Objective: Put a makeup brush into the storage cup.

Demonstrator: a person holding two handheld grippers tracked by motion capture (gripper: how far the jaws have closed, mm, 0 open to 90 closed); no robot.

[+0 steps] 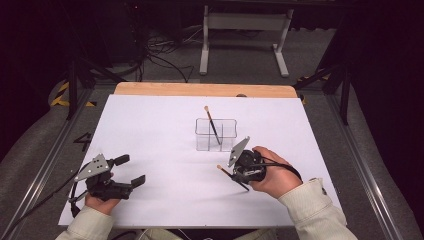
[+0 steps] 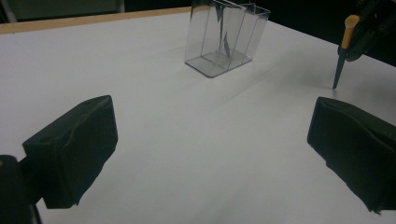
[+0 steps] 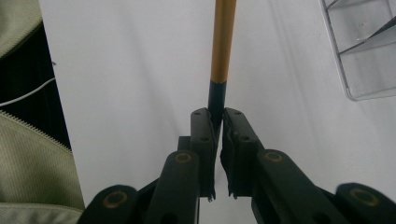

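Right gripper (image 3: 218,122): jaws are clamped on the dark lower shaft of a paintbrush (image 3: 222,42), whose orange-tipped handle is seen extending straight out beyond the jaws in the right gripper view. In the high view the right gripper (image 1: 239,176) is held over the white sheet (image 1: 165,190) just in front of a clear plastic organizer (image 1: 216,135); the paintbrush (image 1: 226,173) is tilted, orange end up and to the left, with its dark tip seen near the sheet.

Left gripper (image 1: 134,171): jaws are spread wide with nothing between them, low over the sheet's near left part and well apart from the organizer.

A second brush (image 1: 212,125) is seen standing tilted inside the organizer's divided compartments, handle end up. The sheet is laid on a wooden tabletop (image 1: 200,89).
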